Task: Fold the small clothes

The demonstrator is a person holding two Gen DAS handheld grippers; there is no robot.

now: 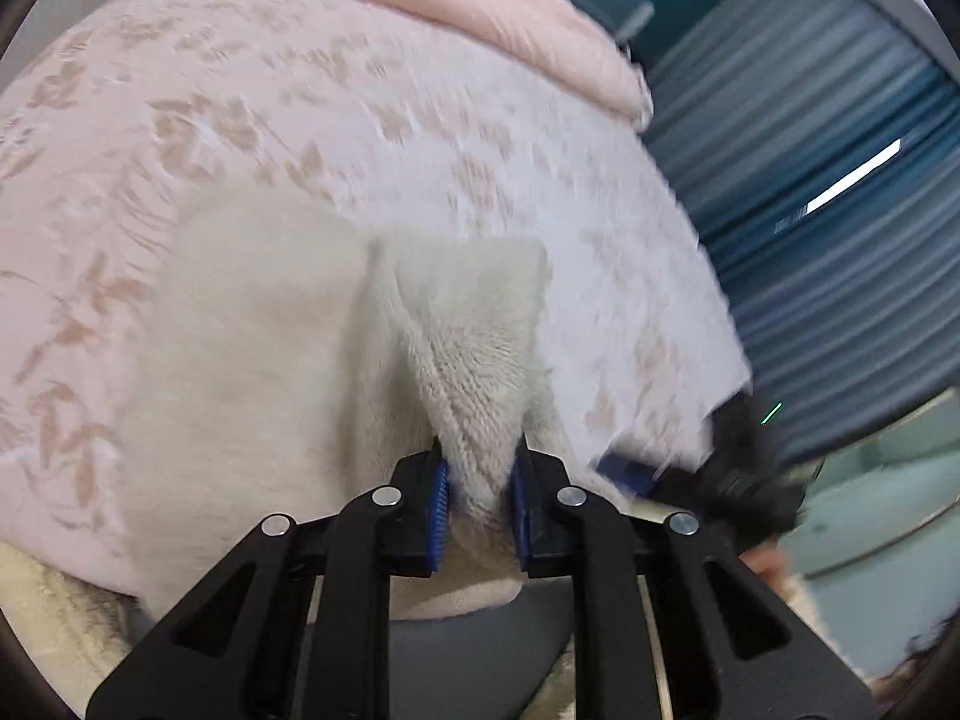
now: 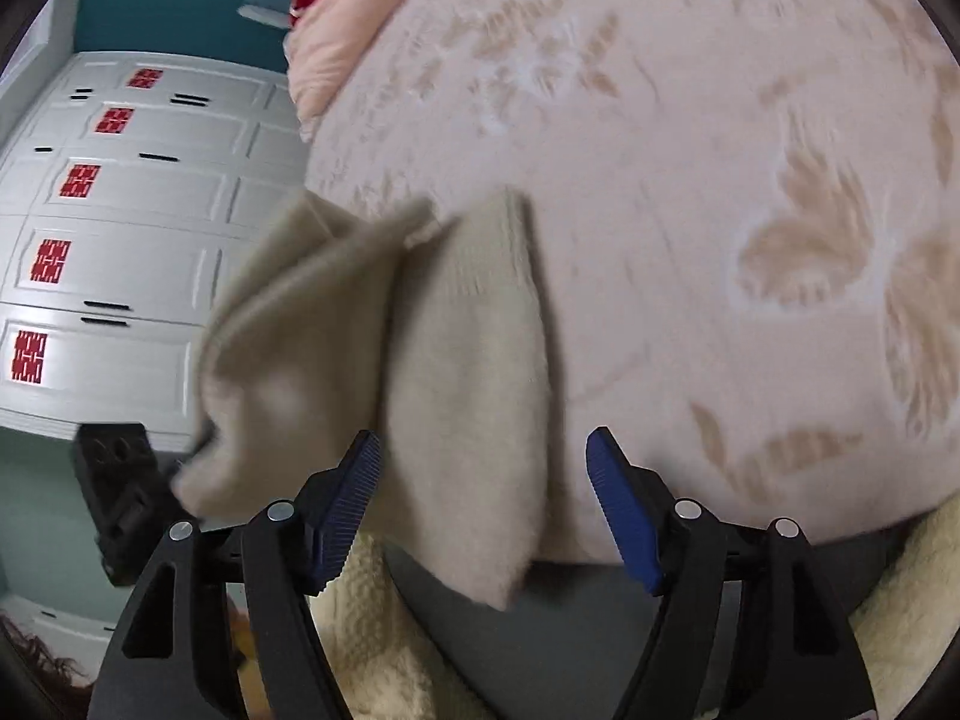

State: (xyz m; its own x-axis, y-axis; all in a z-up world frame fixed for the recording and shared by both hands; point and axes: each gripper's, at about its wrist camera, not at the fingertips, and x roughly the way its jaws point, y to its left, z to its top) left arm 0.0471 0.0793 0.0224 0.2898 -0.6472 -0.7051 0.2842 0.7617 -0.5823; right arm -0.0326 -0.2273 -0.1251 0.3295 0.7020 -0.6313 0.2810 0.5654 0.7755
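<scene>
A small cream fleece garment (image 1: pixel 252 336) lies on a pink floral bedspread (image 1: pixel 300 108). My left gripper (image 1: pixel 478 507) is shut on a pinched-up fold of it, which rises between the blue pads (image 1: pixel 437 510). In the right wrist view the same garment (image 2: pixel 456 372) hangs partly lifted, one end folded over toward the left. My right gripper (image 2: pixel 483 510) is open, its blue pads (image 2: pixel 621 516) apart on either side of the cloth's near edge. The right gripper also shows blurred at the bed's edge in the left wrist view (image 1: pixel 690 474).
A pink pillow (image 1: pixel 480 6) lies at the bed's far side. Blue curtains (image 1: pixel 810 192) hang to the right. A white wardrobe (image 2: pixel 120 210) with red decals stands left of the bed. A cream knit blanket (image 2: pixel 372 630) lies below the grippers.
</scene>
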